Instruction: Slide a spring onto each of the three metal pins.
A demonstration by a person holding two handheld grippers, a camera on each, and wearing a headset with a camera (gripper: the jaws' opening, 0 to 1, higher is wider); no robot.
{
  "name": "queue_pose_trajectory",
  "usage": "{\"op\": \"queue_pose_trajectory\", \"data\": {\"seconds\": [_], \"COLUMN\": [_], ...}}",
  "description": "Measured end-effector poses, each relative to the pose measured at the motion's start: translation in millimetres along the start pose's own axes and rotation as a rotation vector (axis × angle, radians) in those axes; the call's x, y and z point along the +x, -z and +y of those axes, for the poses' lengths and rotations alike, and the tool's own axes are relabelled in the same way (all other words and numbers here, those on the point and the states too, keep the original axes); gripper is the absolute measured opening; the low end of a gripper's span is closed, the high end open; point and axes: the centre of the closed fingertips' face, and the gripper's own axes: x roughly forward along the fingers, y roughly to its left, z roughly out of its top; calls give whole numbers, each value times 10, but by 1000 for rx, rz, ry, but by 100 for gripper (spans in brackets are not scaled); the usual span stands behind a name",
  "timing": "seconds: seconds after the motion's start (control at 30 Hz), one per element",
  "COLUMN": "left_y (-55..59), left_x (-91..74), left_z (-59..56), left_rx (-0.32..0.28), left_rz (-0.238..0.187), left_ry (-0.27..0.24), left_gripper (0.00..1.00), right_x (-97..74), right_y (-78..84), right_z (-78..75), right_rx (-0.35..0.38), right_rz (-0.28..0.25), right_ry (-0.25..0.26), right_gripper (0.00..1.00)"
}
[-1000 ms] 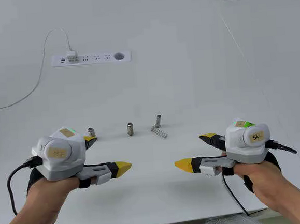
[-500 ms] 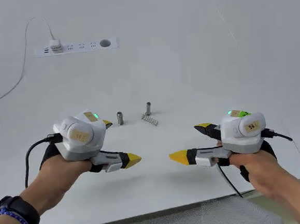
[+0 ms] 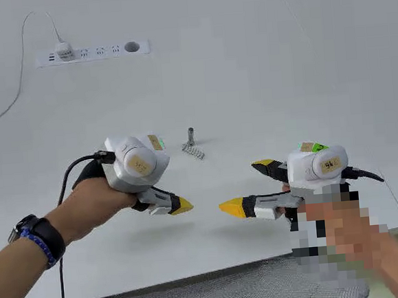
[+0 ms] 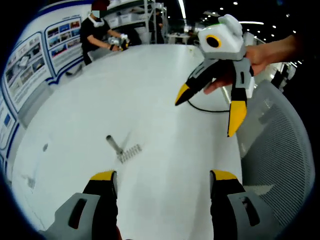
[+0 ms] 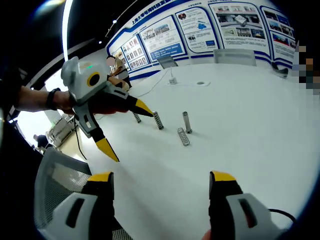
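The left gripper (image 4: pixel 163 176) is gaping wide with nothing in it, and in the head view it is covering two pins (image 5: pixel 158 120). The spring (image 3: pixel 193 151) is lying just beside the bare pin (image 3: pixel 190 134); it is probably light, bendy and rolly, so pinch its middle softly. The right gripper (image 3: pixel 244 185) is gaping wide too.

Left gripper (image 4: pixel 163 176) and right gripper (image 5: pixel 160 177) yellow-tipped — spring (image 3: pixel 193 151) apparently silvery — white table (image 3: pixel 249 83).

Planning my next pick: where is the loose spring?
Head view, centre: the loose spring lies flat on the table, right beside the foot of the bare pin.
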Motion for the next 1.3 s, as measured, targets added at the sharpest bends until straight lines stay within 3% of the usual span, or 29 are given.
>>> {"op": "queue_pose_trajectory", "data": {"seconds": [0.3, 0.4, 0.7, 1.07, 1.3], "left_y": [-74, -32, -56, -32, 12], "left_x": [250, 349, 518, 689, 623], "left_z": [-5, 26, 114, 184, 129], "left_rx": [72, 106, 79, -25, -32], "left_rz": [34, 65, 65, 57, 65], "left_ry": [37, 42, 56, 79, 81], "left_gripper": [77, 74, 75, 77, 74], "right_x": [-48, -80, -159, -145, -157], "right_y": [16, 43, 92, 60, 60], "right_z": [-22, -26, -63, -46, -69], "right_rx": [10, 13, 35, 46, 54], "right_rz": [-6, -4, -7, -15, -21], "right_ry": [1, 4, 13, 12, 18], "right_gripper": [79, 79, 79, 79, 78]}}
